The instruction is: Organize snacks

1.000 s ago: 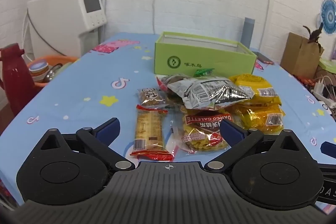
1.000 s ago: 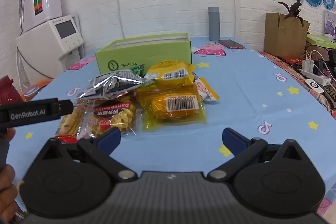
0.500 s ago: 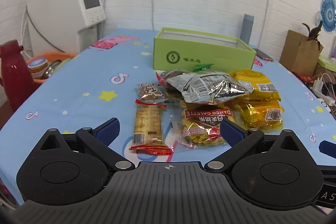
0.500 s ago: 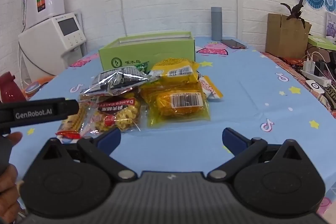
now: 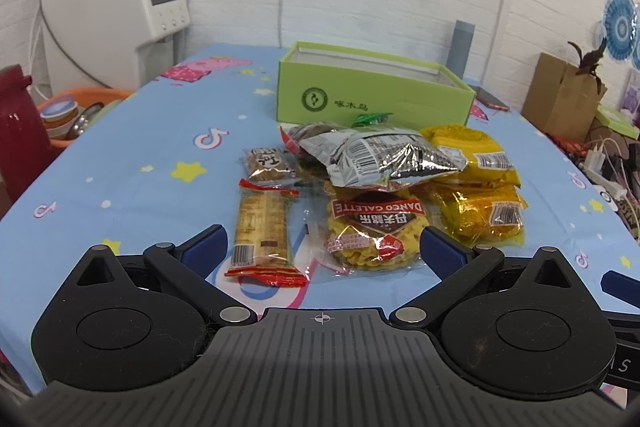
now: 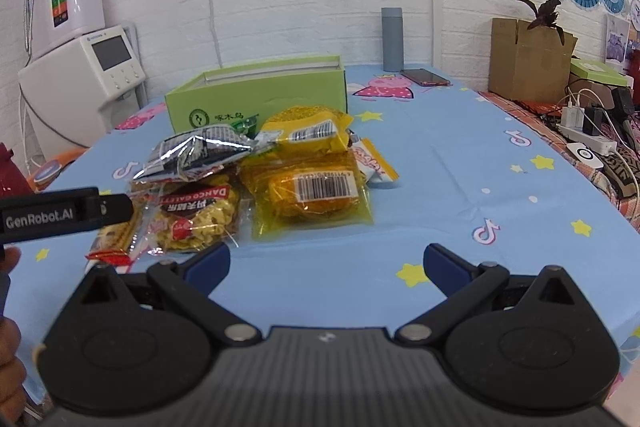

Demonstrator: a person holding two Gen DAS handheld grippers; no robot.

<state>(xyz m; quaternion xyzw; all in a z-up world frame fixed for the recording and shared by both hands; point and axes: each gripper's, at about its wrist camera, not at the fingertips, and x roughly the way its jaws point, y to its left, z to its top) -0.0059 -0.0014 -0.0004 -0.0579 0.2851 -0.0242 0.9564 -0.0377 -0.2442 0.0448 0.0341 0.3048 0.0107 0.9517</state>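
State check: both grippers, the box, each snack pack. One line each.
Left gripper: open, empty.
Right gripper: open, empty.
Green cardboard box: lid off, upright.
Silver foil bag: sealed, lying on top of the pile.
Long cracker pack with red ends: sealed, flat on the blue tablecloth.

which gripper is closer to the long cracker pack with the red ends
Left. The left gripper sits open right in front of the cracker pack, its fingertips flanking the near end. The right gripper is off to the pack's right, over bare tablecloth.
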